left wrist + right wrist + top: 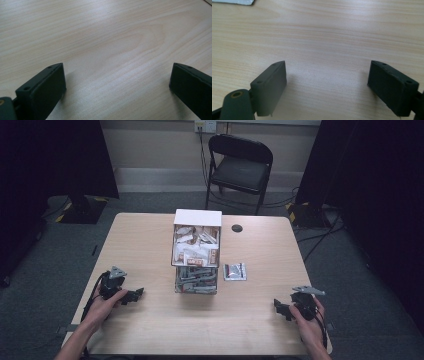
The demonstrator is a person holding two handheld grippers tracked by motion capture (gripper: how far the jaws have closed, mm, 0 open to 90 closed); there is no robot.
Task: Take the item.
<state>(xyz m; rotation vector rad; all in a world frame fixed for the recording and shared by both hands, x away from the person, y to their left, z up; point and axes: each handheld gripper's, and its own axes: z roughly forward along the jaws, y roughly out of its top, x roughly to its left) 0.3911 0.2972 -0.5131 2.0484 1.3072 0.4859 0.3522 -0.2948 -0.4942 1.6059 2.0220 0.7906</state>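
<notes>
High view: overhead, facing forward across whole table. Both gripper views: low, close, looking along jaws at the same bare wood.

The print on the packets in the box and on the loose packet is too small to read, and a pale object is cut off by the right gripper view's top edge.

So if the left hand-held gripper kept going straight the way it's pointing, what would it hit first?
Probably the clear box of packets at mid-table. The left hand-held gripper points right across bare wooden table, jaws open, and the box seems first in line, though depth is hard to judge.
</notes>
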